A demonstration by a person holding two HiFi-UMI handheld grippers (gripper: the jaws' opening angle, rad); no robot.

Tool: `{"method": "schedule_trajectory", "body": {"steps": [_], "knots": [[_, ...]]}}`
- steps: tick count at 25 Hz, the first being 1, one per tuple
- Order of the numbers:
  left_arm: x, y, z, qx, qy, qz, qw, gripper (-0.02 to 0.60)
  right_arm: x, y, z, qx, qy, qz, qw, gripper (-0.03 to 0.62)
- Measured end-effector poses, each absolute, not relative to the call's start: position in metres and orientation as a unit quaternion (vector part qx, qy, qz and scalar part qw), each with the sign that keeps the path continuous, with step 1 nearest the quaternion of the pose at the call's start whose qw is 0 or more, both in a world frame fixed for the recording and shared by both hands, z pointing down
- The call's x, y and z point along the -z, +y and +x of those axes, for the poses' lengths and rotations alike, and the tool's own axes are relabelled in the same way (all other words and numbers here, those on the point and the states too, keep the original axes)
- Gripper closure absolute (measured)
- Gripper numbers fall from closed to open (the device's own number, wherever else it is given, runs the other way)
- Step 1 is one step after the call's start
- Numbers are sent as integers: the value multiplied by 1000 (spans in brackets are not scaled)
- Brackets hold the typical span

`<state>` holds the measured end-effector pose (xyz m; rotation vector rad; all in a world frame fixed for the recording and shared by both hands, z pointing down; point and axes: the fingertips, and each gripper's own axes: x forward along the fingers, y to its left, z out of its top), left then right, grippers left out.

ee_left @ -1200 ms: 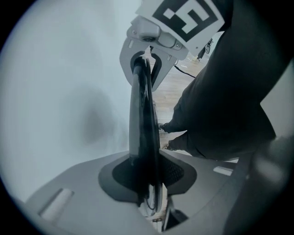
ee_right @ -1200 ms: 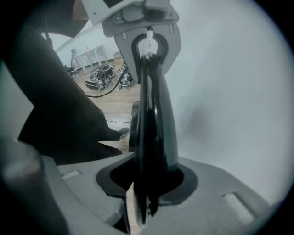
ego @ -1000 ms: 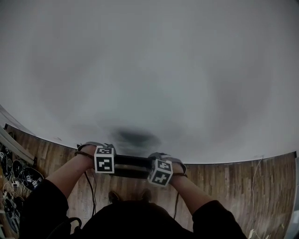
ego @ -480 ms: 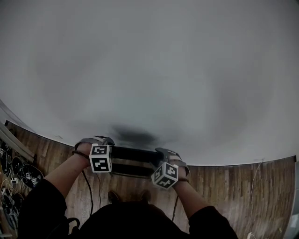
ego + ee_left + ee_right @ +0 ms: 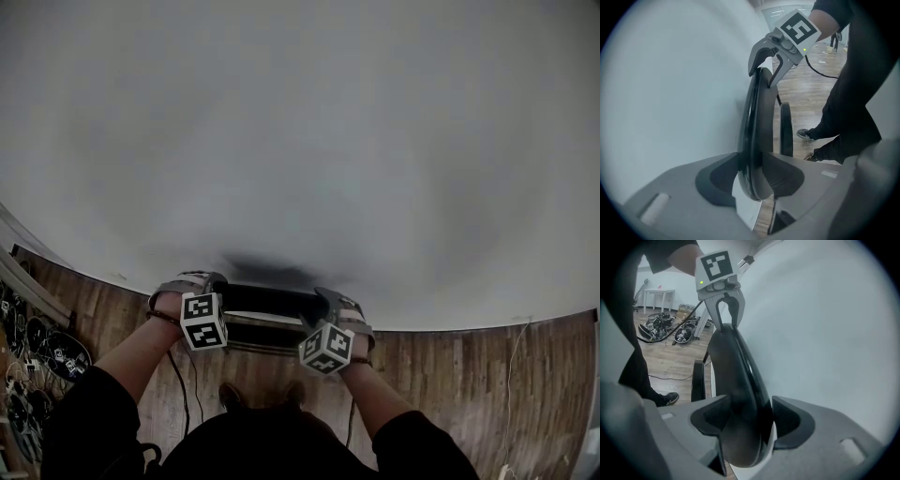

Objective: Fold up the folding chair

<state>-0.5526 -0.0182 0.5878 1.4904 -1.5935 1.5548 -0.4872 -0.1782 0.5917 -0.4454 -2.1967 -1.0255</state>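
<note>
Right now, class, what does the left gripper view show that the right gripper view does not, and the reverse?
Only the left gripper view: the right gripper, its claw just opening around the folding chair at its top edge. Only the right gripper view: the left gripper, its claw just closing on that edge, plus a white table and cable clutter on the wood floor. Both: the folding chair, the white wall, that floor, a shoe.

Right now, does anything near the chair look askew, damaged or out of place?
Nothing stands out. The folding chair is folded flat beside the white wall, with no visible damage. Black gear lies heaped on the floor, well aside.
</note>
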Motion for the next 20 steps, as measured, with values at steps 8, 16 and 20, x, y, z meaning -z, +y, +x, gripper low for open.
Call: {"method": "schedule_trajectory", "body": {"steps": [8, 16, 20], "knots": [[-587, -25, -571, -570, -615, 503, 211, 405, -593, -185, -505, 409, -847, -133, 312, 320], [-588, -30, -591, -573, -640, 470, 203, 400, -594, -191, -523, 415, -848, -112, 310, 313], [-593, -33, -600, -580, -640, 460, 205, 401, -597, -195, -531, 416, -847, -108, 312, 312]]}}
